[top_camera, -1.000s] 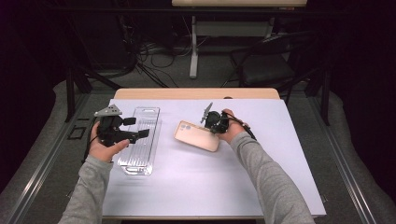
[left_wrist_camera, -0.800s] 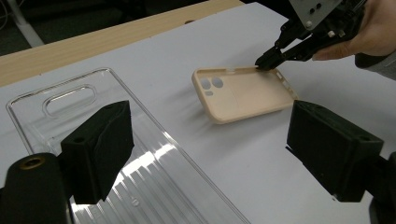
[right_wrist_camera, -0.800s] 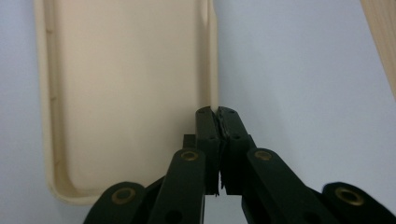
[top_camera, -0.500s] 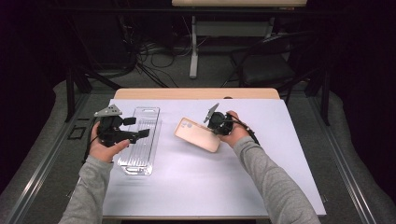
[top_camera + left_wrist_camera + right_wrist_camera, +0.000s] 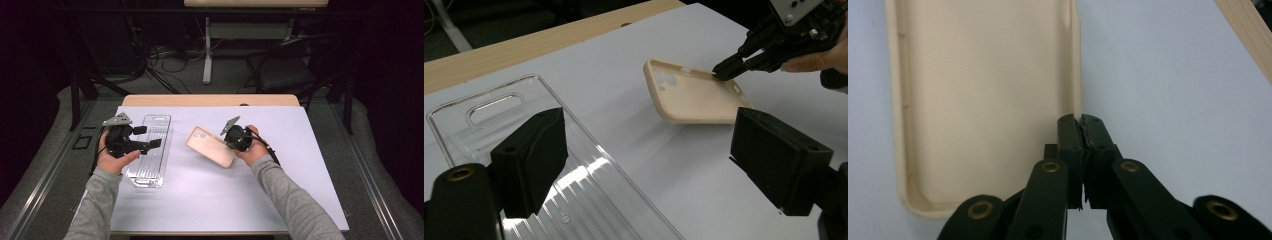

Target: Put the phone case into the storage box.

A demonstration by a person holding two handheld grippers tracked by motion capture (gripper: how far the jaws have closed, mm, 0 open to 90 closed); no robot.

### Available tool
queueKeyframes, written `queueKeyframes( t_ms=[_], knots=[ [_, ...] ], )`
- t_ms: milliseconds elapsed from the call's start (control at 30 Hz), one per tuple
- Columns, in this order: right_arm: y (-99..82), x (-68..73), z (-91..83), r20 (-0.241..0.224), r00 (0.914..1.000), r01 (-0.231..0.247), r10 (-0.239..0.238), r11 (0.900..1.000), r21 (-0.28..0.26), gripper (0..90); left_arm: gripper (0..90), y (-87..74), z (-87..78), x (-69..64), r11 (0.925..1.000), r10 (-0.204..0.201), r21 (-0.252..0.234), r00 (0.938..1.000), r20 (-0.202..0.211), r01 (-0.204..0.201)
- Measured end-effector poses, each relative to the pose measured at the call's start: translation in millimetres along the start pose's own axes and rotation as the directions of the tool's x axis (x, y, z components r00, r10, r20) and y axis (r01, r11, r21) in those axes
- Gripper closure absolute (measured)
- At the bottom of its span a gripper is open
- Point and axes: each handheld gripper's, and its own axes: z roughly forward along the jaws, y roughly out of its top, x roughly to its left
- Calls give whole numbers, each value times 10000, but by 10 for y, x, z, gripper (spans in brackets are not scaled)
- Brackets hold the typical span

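The right gripper [image 5: 231,138] has its two black jaws pressed together on the side wall of the beige soft-plastic phone case [image 5: 210,146], pinching that thin rim between the pads; in the right gripper view the rim runs straight into the closed jaws, with the case's hollow inside [image 5: 983,100] facing up. In the left gripper view the case [image 5: 696,92] looks tilted, its gripped edge raised and its opposite long edge low over the white table covering [image 5: 280,165], so I judge it lifted at one side and perhaps not yet carried free; whether the low edge touches the sheet I cannot tell.

The left gripper [image 5: 145,137] hangs with its jaws spread wide and nothing between them, over the clear ribbed plastic packaging tray [image 5: 149,155] that lies flat at the left of the sheet, well apart from the case. The tray [image 5: 589,195] is unheld.

As a judgement: the grasp on the case is done. What is left seems to be bringing the case leftward to the tray, seating it there, with the left gripper likely steadying the tray
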Motion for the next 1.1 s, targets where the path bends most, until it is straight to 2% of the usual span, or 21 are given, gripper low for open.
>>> queueKeyframes(
  t_ms=[167,433,500,633,700,900,967,1100],
  knots=[
    [-34,30,-46,38,9997,-249,251,9987,-444,885,155,2,5,-8,10000,26,22,10000,5,-26],
    [-89,129,-108,81,9976,-677,686,9947,-779,885,156,3,26,-34,10000,65,50,10000,36,-66],
    [-97,146,-124,141,9981,-585,600,9941,-912,885,156,1,38,-44,9999,87,65,10000,4,-87],
    [-120,193,-152,185,9966,-772,798,9907,-1119,885,155,0,60,-67,9999,75,137,10000,50,-75],
    [-126,212,-169,260,9969,-706,743,9902,-1208,885,156,1,69,-72,9998,125,161,9999,36,-126],
    [-166,281,-210,294,9925,-1125,1189,9799,-1646,884,157,0,86,-98,9999,90,118,9999,76,-91],
    [-175,302,-226,431,9911,-1166,1262,9767,-1801,884,158,3,90,-118,9999,82,76,9999,91,-83],
    [-193,336,-251,440,9881,-1345,1476,9662,-2198,884,168,15,95,-154,9999,148,57,9998,92,-149]
  ],
)
